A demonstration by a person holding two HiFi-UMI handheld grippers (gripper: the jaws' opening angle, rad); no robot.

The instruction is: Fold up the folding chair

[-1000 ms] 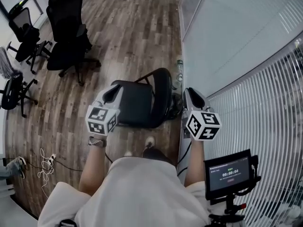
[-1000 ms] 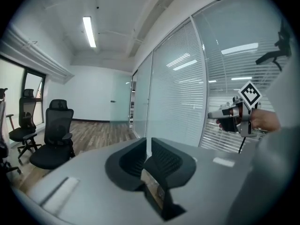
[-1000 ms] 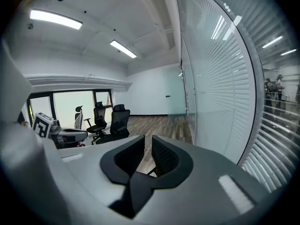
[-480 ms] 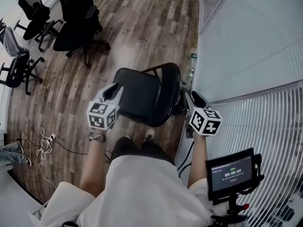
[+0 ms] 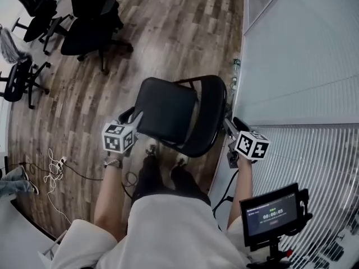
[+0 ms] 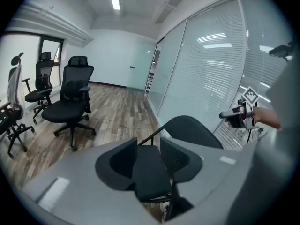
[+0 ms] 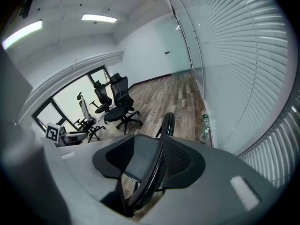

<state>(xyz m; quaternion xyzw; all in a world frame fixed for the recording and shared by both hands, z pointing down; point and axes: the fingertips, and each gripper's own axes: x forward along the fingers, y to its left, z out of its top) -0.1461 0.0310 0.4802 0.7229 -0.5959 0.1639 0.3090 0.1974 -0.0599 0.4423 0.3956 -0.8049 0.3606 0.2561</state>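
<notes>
Folding chair (image 5: 168, 114), standing unfolded, approach step: left gripper (image 5: 131, 117) and right gripper (image 5: 229, 126), fingers just opened, empty, next must clamp seat and backrest.

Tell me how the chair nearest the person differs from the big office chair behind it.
The folding chair has a thin tube frame; the office chair has armrests and a wheeled star base. The folding chair stands by the glass wall, the office chair farther out. Both are black and upright.
</notes>
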